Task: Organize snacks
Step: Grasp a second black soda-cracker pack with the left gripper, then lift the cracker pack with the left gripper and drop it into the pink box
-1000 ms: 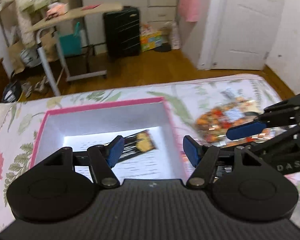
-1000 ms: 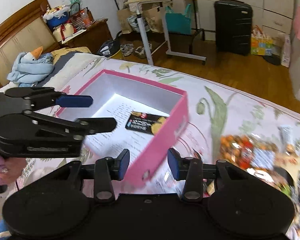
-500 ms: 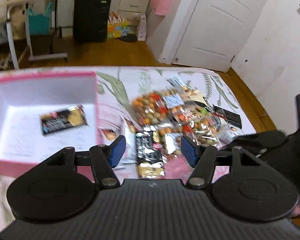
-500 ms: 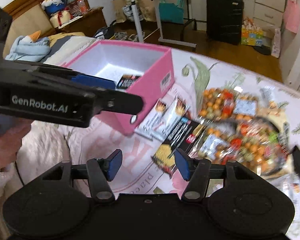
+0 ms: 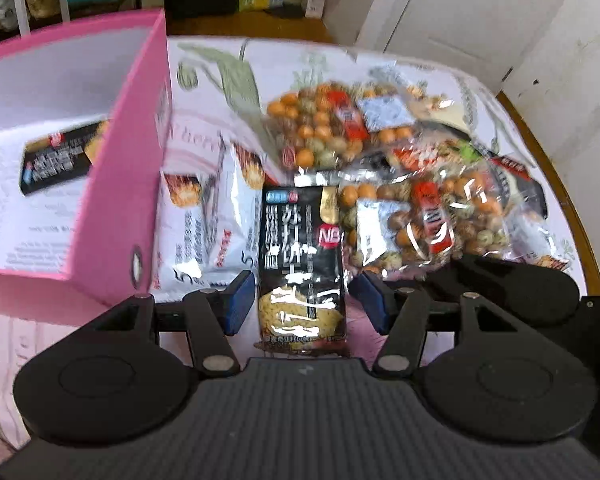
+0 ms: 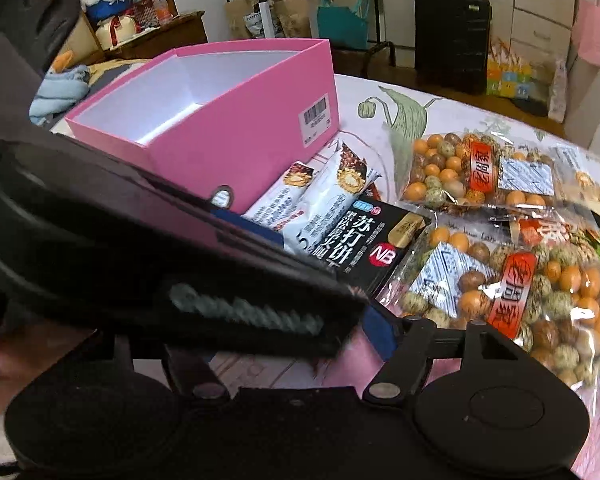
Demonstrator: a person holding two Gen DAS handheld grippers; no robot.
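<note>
The pink box (image 5: pixel 112 184) sits open at the bed's left with one black cracker packet (image 5: pixel 56 156) already inside, ready for more. The left tool (image 5: pixel 302 304), jaws closing but not yet pinching, straddles another black soda-cracker packet (image 5: pixel 302 264) beside the box; the right tool (image 6: pixel 374 334) has been opening, empty, by the nut bags (image 6: pixel 512 292).

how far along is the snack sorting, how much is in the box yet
Done: one black packet lies in the pink box. In hand: the left tool, closing, straddles another black cracker packet, not yet gripped. Left: white packets and nut bags beside the box.
</note>
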